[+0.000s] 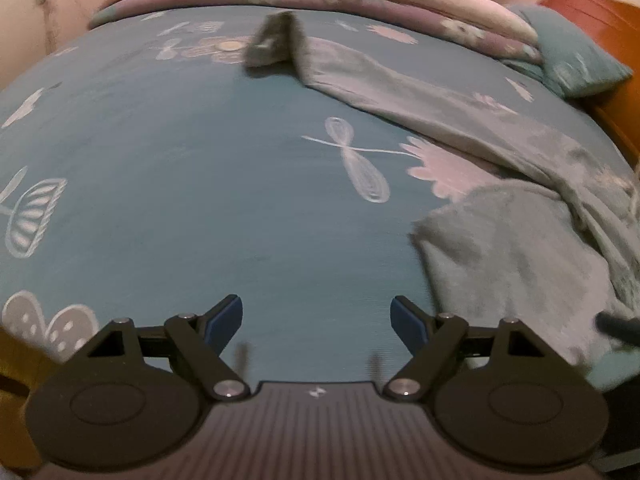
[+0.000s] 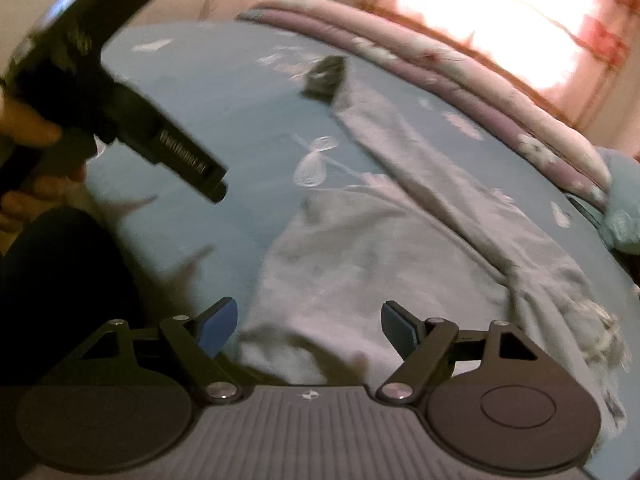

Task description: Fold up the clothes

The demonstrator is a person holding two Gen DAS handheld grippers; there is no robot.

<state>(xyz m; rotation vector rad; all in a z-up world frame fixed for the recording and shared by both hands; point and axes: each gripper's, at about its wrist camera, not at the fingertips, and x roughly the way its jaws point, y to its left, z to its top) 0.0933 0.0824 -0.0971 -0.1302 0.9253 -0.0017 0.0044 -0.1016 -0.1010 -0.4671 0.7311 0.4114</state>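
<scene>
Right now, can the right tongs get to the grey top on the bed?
Probably yes. The right tongs are open and empty, and the grey top lies right below them on the blue bedsheet, with nothing between.

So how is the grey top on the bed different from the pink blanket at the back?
The grey top is plain grey; the pink blanket has a flower print. The grey top lies crumpled and spread out, one long part reaching across the blue bedsheet; the pink blanket is folded in neat layers along the far edge. The grey top lies close to the right gripper; the pink blanket is far off. Both are soft cloth lying on the bed.
</scene>
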